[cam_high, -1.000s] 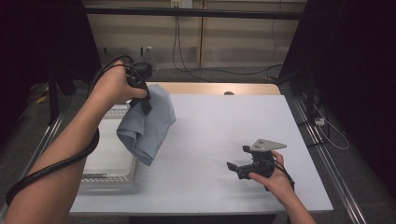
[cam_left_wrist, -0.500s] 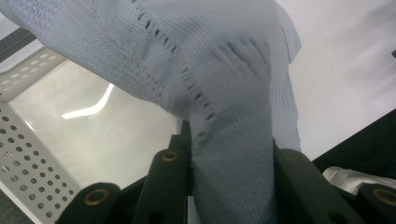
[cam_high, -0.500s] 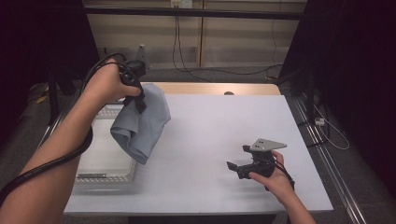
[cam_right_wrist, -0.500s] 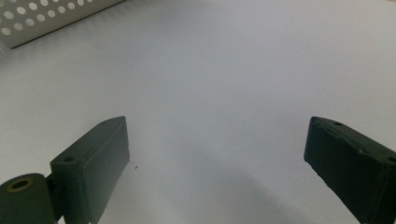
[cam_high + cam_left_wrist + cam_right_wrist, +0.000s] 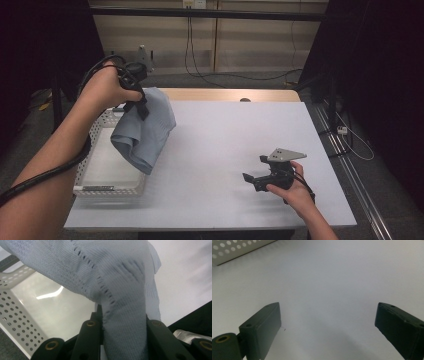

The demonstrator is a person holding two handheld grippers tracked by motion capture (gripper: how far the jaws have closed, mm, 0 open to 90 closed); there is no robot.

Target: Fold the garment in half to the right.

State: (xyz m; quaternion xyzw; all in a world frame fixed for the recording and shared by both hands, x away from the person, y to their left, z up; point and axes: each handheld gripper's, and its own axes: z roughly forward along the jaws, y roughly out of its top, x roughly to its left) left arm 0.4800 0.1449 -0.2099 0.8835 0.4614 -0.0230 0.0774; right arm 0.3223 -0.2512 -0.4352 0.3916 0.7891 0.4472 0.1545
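The left gripper [image 5: 137, 100] is clamped on a bunched fold of the light blue knit garment [image 5: 145, 127], hanging it free above the white perforated basket [image 5: 100, 182]. The right gripper [image 5: 257, 180] rests on the bench [image 5: 225, 135], jaws apart and holding nothing, ready to help.

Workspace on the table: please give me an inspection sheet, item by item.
Surface: white table, mostly bare.
Job's things: blue-grey cloth hanging in the air over the edge of the white perforated basket at the table's left.
Clutter: one small dark spot at the far edge.
Grippers: left gripper shut on the cloth; right gripper open, low over the table, nothing between its jaws.
Cables: black cable trailing under the left forearm; more on the floor behind.
Surroundings: dark curtains, metal frame.
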